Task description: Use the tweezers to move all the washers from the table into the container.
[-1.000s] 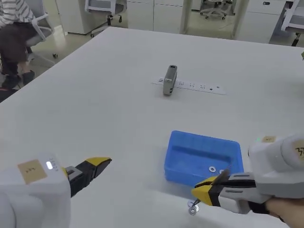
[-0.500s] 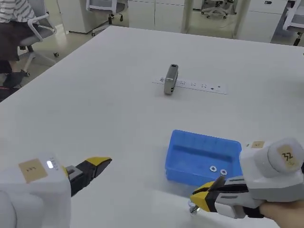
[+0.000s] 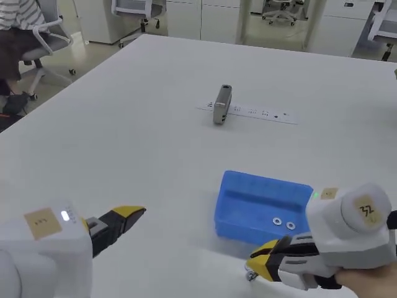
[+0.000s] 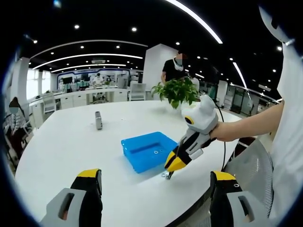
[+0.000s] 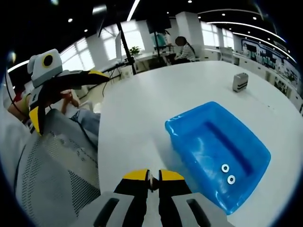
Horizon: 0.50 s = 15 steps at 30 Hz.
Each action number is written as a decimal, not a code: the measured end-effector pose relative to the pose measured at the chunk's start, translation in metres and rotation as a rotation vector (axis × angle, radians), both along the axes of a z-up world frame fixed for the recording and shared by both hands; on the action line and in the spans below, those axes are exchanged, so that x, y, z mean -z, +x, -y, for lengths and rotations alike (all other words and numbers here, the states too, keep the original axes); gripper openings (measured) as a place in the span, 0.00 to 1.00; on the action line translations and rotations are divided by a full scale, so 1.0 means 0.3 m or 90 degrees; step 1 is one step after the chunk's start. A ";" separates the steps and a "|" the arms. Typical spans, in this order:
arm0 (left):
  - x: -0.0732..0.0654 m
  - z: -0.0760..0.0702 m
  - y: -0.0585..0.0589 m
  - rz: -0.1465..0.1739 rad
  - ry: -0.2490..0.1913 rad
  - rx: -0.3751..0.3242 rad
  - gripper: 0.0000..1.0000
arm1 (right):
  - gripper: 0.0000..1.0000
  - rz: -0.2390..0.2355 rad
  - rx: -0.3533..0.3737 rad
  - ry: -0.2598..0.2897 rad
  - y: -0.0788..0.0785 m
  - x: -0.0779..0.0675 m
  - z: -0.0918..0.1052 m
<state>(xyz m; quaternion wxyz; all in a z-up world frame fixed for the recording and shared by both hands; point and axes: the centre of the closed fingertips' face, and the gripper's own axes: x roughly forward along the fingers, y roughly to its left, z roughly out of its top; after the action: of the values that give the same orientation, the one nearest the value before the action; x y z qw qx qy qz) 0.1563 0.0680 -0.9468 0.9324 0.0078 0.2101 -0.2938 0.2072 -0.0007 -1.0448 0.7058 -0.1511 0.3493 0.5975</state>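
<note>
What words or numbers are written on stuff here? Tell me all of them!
"32": round sticker on the right gripper, which holds the tweezers; it is tilted, so I am not certain.
Tan sticker on the left gripper: marks too blurred to read.
Power strip: markings too small to read.

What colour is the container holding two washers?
The container is blue; the right gripper view shows it best.
</note>
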 end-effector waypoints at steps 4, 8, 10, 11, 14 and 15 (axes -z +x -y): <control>-0.001 0.004 0.001 0.000 0.000 0.002 0.97 | 0.04 0.027 -0.023 -0.014 -0.008 0.001 -0.008; -0.001 0.011 0.001 0.000 -0.001 0.006 0.97 | 0.04 0.052 -0.045 -0.024 -0.017 0.002 -0.018; -0.002 0.013 0.002 0.001 -0.001 0.007 0.97 | 0.04 0.068 -0.058 -0.026 -0.020 0.004 -0.025; -0.002 0.015 0.002 0.001 -0.002 0.008 0.97 | 0.04 0.072 -0.061 -0.026 -0.021 0.004 -0.028; -0.004 0.017 0.003 0.002 -0.002 0.009 0.97 | 0.04 0.083 -0.065 -0.020 -0.025 0.006 -0.035; -0.004 0.017 0.003 0.002 -0.002 0.010 0.97 | 0.04 0.087 -0.063 -0.015 -0.025 0.006 -0.038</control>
<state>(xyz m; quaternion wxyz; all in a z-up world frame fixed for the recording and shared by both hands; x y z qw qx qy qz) 0.1571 0.0628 -0.9455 0.9305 0.0085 0.2084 -0.3011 0.1998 0.0106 -1.0466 0.6958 -0.2168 0.2999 0.6156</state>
